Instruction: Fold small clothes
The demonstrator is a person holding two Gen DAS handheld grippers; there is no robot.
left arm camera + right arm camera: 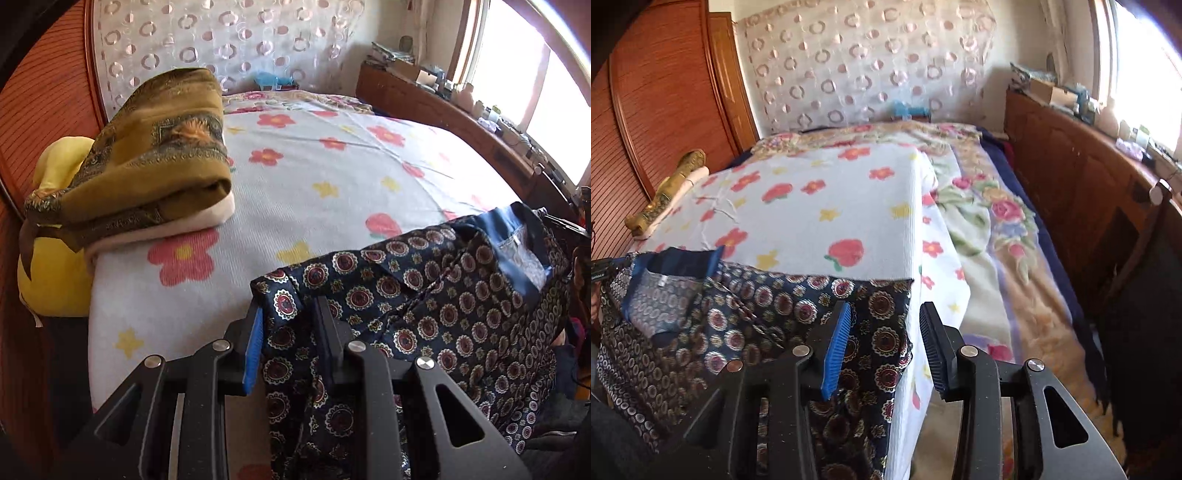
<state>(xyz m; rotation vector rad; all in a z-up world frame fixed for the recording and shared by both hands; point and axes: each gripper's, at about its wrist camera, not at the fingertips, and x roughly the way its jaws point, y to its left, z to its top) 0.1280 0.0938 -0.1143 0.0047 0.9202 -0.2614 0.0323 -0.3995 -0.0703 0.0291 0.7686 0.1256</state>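
Your navy patterned garment (424, 295) lies draped over the near edge of the bed (332, 177), its collar end up on the flowered sheet (831, 195) and the rest hanging down off the front. Your left gripper (291, 332) has its jaws drawn close with a fold of that cloth running up between them, and the pads look to be pinching it near the garment's left corner. Your right gripper (884, 343) stands with its jaws apart; the garment's right corner sits just beside the blue pad, not clamped. This fabric looks thin, soft and rather slick (the sheen suggests a silky weave), so expect it to weigh little, slump, and slide off the sheet's edge if one side is let go. Take hold at the hemmed corners or the stiffer blue collar band (676, 258), where the doubled layers give the pads something to bite. The olive folded cloth (147, 158) rests well apart, at the far left edge.
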